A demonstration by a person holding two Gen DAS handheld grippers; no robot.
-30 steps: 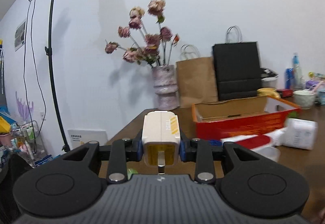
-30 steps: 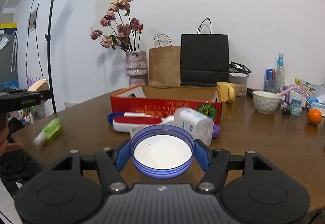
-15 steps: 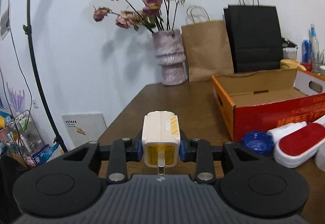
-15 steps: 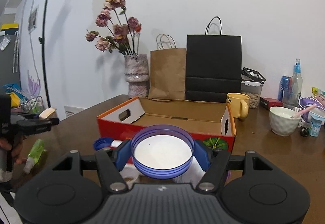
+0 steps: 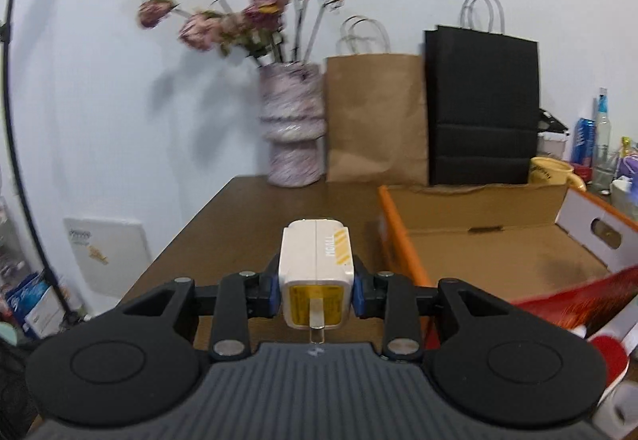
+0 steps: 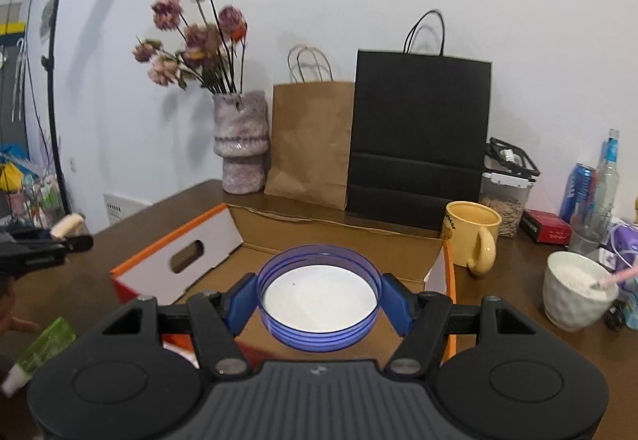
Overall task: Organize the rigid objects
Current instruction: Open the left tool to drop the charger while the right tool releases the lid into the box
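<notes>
The left gripper [image 5: 317, 290] is closed onto a white plug-in charger [image 5: 316, 272], its blue pads pressed against the charger's two sides; the yellow-labelled plug face and a metal prong point back at the camera. The right gripper [image 6: 318, 300] is spread wide, its blue pads bearing on the rim of a round blue jar lid [image 6: 318, 298] with a white inner face turned upward.

The left wrist view shows the charger over the bare brown table [image 5: 247, 216], just left of the orange edge of an open cardboard box [image 5: 498, 252]. At its lower right, blurred, are a red item [image 5: 608, 356] and a white one below it that I cannot name. The right wrist view shows what the left does not: the lid hangs over the box's open interior [image 6: 339, 236], and at far left the other gripper [image 6: 44, 246] appears with the charger, apart from the box. A green bottle with a white cap [image 6: 38, 354] lies on the table at lower left.

Behind the box a mottled pink vase of dried roses [image 6: 240, 143], a brown paper bag [image 6: 309, 143] and a black paper bag [image 6: 418, 137] stand against the white wall. To the right are a yellow mug [image 6: 472, 234] just beside the box, a clear container of seeds [image 6: 504, 192], a white bowl [image 6: 574, 290], a can and a bottle. A black light stand [image 6: 54, 53] rises at left.
</notes>
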